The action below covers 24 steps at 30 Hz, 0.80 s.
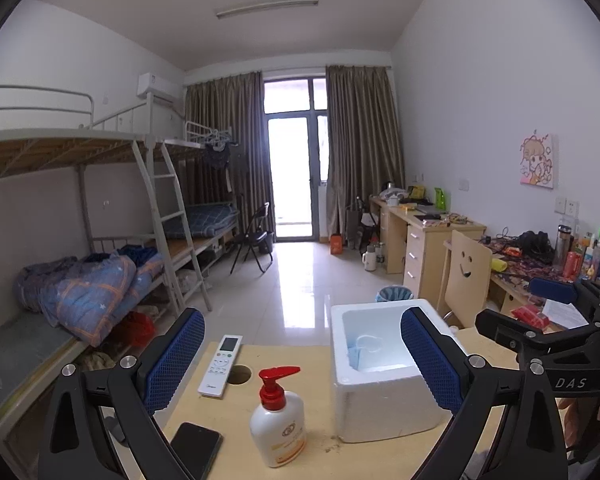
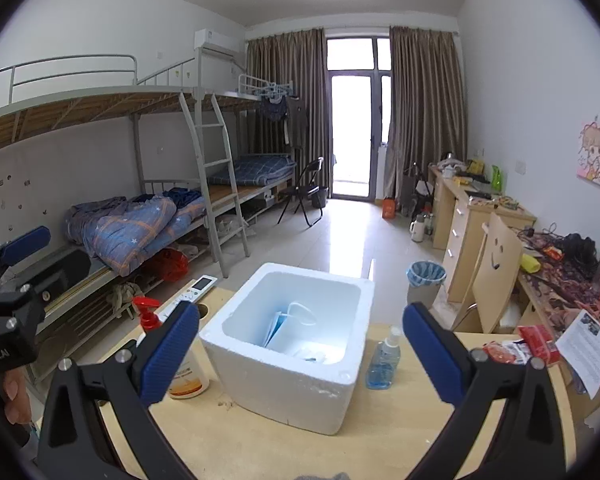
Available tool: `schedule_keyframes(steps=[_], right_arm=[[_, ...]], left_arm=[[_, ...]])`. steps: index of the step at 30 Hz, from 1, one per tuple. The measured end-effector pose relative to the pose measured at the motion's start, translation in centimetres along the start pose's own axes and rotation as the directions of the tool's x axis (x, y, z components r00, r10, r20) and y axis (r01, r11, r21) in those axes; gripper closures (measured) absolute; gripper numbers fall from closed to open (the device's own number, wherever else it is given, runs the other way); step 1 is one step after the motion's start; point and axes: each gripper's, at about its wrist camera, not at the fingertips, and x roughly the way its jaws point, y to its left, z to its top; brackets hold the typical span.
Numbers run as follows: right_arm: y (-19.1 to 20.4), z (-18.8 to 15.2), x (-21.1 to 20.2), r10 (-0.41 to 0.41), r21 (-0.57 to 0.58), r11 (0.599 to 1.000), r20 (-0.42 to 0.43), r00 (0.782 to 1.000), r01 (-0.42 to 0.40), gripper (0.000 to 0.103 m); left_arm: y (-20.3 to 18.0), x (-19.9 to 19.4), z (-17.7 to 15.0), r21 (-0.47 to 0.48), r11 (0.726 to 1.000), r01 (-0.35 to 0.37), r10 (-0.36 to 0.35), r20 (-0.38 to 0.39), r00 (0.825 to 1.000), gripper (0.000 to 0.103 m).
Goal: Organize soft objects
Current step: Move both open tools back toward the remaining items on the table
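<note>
above the table [image 2: 380, 440], both grippers' jaws wide, empty, foam box [image 2: 260, 376] between right gripper [image 2: 300, 356] pads

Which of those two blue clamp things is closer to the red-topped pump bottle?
The left gripper. The pump bottle stands directly between its open fingers, while the right gripper is centered over the white foam box, with the bottle off past its left finger.
</note>
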Motion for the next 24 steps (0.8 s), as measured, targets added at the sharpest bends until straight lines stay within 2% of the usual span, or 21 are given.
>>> schedule_keyframes(steps=[10,24], right_arm=[[0.4,-0.4,-5.9,-0.024,-0.003,1.000,0.088,0.996,0.024,0.000],[0.8,-2.8,-11.0,-0.034,-0.001,0.999,0.133,0.991,0.034,0.000]], left_arm=[[-1.1,-3.9,-0.2,0.011,1.000,0.017,-0.017,0.037,0.999,0.001],[-1.6,-8.9,-1.8,0.020,0.999,0.037,-0.038,0.071,0.997,0.001]])
